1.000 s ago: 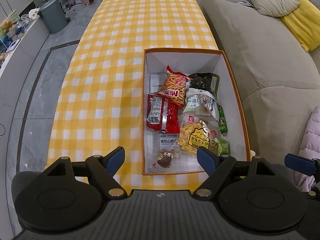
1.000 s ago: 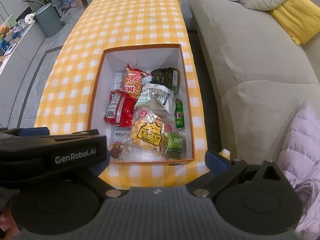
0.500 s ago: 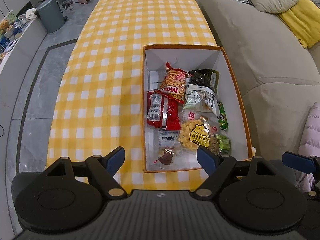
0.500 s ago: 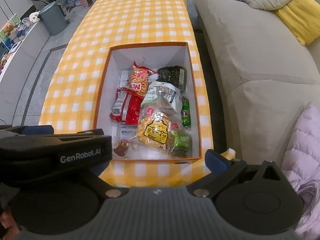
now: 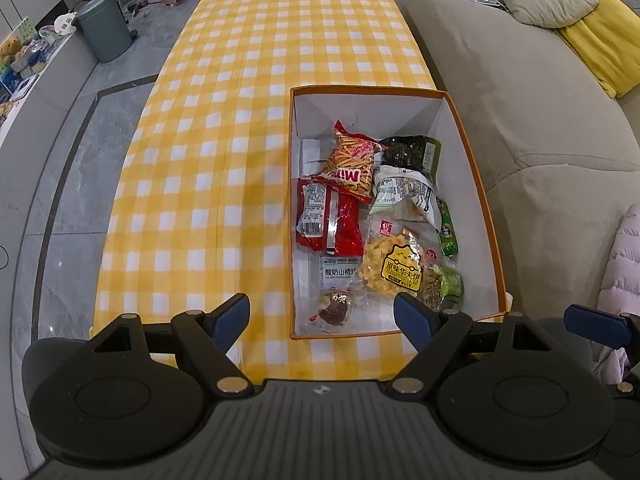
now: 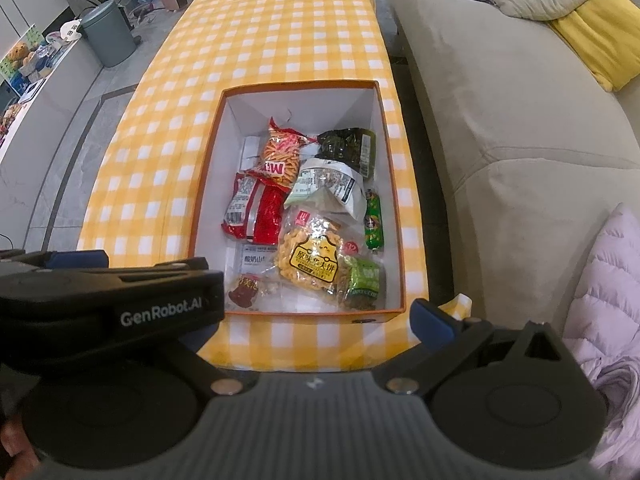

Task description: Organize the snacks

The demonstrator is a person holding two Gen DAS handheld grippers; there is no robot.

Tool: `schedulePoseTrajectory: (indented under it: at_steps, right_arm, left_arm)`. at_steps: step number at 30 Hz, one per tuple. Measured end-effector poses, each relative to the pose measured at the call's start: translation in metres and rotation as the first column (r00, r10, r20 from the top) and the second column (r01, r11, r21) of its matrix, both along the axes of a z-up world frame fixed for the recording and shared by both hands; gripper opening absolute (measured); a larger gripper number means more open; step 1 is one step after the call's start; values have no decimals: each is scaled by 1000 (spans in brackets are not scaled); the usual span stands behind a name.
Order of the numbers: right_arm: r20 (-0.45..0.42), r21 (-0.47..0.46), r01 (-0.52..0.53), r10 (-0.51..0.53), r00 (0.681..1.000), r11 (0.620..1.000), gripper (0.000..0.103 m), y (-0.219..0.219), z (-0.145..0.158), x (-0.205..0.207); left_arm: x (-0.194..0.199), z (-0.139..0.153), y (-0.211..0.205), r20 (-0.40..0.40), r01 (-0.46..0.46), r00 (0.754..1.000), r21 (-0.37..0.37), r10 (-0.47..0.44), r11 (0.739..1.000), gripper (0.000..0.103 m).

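An orange-edged white box [image 5: 472, 168] [image 6: 394, 184] stands on the yellow checked table and holds several snack packs: a red Mimi stick bag [image 5: 350, 164] [image 6: 280, 156], a red pack [image 5: 328, 216], a yellow waffle bag [image 5: 394, 268] [image 6: 312, 256], a dark seaweed pack [image 5: 410, 152], a green sausage [image 6: 373, 222] and a green pack [image 6: 362, 282]. My left gripper [image 5: 322, 318] is open and empty, held above the box's near edge. My right gripper [image 6: 316, 312] is open and empty near the same edge; the left gripper's body [image 6: 112, 296] hides its left finger.
The checked table [image 5: 240, 120] stretches far and left of the box. A beige sofa [image 5: 520, 100] with a yellow cushion [image 5: 600, 36] runs along the right. A pale quilted jacket [image 6: 604, 280] lies at the near right. A grey bin [image 5: 104, 28] stands on the floor at far left.
Both views have drawn back and up a little from the box. Both grippers stay open and empty; the snacks have not moved.
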State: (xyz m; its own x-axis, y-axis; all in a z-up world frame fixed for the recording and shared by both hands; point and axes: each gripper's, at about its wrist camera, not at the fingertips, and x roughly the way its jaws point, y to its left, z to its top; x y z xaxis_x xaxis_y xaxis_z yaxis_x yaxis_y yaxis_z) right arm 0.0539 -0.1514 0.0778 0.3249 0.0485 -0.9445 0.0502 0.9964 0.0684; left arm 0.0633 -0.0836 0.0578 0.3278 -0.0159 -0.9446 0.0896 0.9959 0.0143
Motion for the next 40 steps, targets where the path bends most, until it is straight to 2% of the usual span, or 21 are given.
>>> schedulePoseTrajectory:
  at_steps: [40]
  right_arm:
    - [37, -15, -15, 15, 999, 1000, 98, 5, 9, -13]
  left_arm:
    - [-11, 11, 2, 23, 12, 1000, 0, -12, 1000, 96]
